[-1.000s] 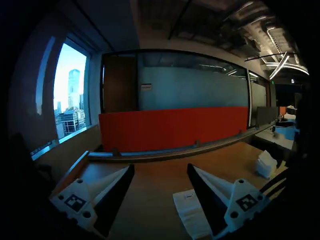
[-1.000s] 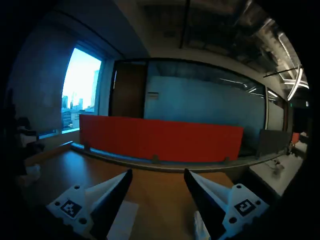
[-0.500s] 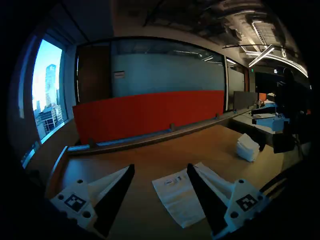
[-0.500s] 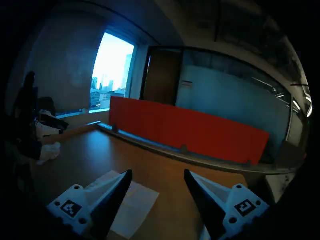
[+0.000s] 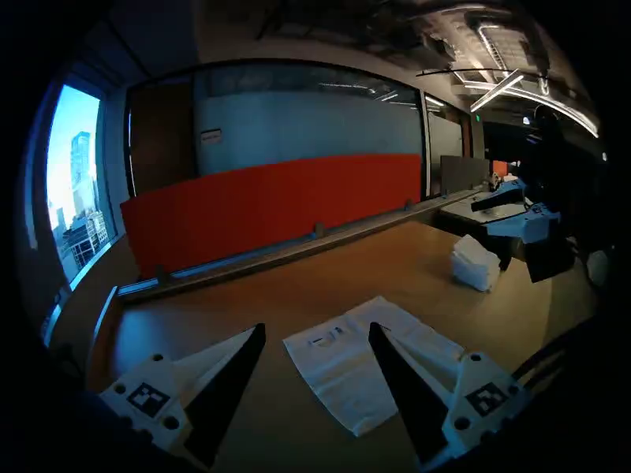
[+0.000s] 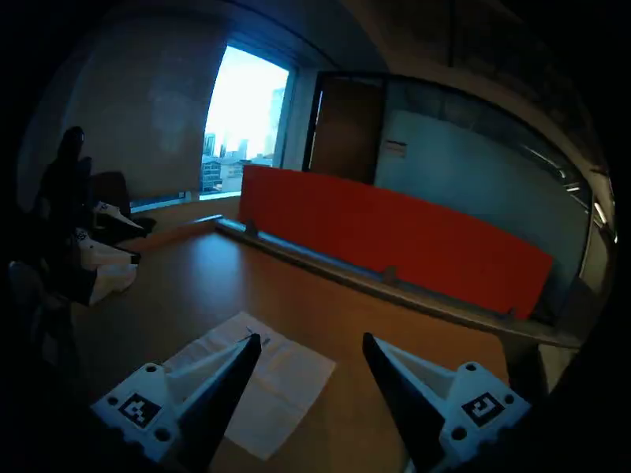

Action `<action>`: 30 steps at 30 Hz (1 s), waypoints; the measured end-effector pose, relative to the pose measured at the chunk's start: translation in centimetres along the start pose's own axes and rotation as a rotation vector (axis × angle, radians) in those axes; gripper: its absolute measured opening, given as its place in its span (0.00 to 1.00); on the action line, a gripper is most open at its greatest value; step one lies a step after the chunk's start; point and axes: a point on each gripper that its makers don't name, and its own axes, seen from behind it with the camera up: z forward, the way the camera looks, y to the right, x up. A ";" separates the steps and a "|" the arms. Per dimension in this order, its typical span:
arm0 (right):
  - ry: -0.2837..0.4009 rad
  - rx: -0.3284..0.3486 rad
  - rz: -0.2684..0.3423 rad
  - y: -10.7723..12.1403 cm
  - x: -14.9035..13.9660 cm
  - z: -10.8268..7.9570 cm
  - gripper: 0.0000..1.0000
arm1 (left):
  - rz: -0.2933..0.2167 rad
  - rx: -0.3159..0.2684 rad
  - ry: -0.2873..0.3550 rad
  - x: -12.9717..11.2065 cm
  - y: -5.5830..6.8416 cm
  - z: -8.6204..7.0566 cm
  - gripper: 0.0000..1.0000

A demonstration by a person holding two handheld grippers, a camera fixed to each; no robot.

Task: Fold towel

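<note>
both grippers stand wide open, two fingers each, with nothing held: left gripper point(image 5: 315, 325) and right gripper point(image 6: 311, 337) hover over the one wooden table point(image 5: 237, 299). one red divider point(image 5: 268, 205) runs along the table's far edge, from 9 toward 2 o'clock in the left gripper view. one bright window point(image 5: 71, 197) sits at 9 o'clock. one white towel point(image 5: 339, 366) lies flat and unfolded on the table at 6 o'clock, partly behind the finger at 5 o'clock. in the right gripper view the towel point(image 6: 288, 378) lies at 6 to 7 o'clock, partly behind the finger at 7 o'clock. one smaller folded white stack point(image 5: 475, 264) rests at 3 o'clock, well apart from the towel.
</note>
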 end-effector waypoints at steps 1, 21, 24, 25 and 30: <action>-0.007 0.002 -0.002 -0.1 -0.3 0.1 1.00 | -0.001 -0.002 -0.003 -0.3 0.1 0.1 0.97; -0.146 0.057 0.003 -2.1 -8.8 2.9 1.00 | 0.026 -0.050 -0.114 -8.8 2.5 3.5 0.97; -0.166 0.063 -0.002 -2.3 -10.1 3.2 1.00 | 0.023 -0.061 -0.136 -10.1 2.7 4.0 0.97; -0.172 0.065 -0.004 -2.4 -10.5 3.4 1.00 | 0.023 -0.065 -0.144 -10.5 2.9 4.2 0.97; -0.201 0.077 -0.012 -2.9 -12.7 4.0 1.00 | 0.037 -0.100 -0.185 -12.6 3.9 4.9 0.97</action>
